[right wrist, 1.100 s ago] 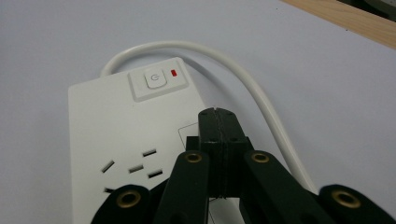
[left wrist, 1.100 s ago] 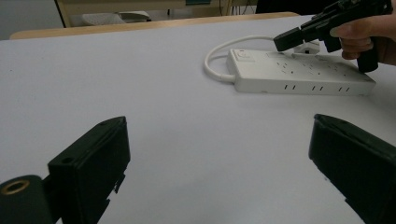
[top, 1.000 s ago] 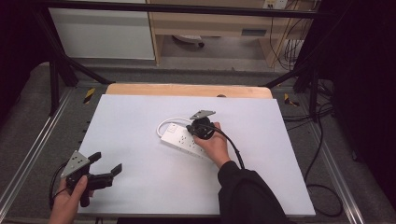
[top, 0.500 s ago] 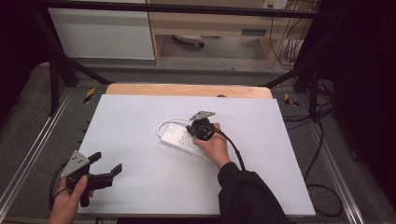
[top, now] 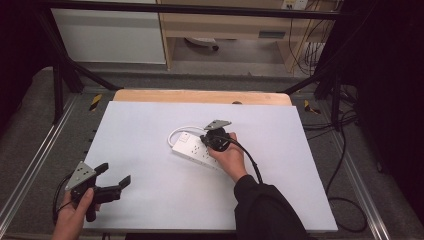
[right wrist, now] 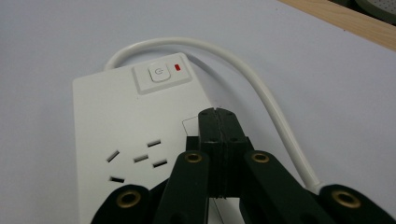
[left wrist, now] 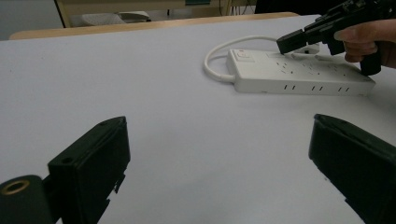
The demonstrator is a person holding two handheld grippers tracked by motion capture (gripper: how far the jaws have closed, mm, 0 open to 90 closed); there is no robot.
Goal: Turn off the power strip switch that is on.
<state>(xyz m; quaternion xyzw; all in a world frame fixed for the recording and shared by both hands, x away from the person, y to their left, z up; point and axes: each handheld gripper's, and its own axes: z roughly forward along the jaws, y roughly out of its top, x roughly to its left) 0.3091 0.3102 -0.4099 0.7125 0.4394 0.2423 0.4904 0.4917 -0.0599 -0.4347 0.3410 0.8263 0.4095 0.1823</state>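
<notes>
- Now my right gripper (right wrist: 218, 114), jaws pressed together with nothing between them, hovers over the white power strip (top: 197, 149) at the table's (top: 150, 125) middle, near its switch (right wrist: 159, 73).
- Meanwhile my left gripper (top: 112, 174), jaws spread wide and empty, sits by the table's near left corner, well apart from the strip.

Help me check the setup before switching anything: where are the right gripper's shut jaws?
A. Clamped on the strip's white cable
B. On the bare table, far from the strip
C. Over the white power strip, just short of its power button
C: the right gripper has its jaws pressed together above the power strip, with the power button just beyond the tips.
</notes>
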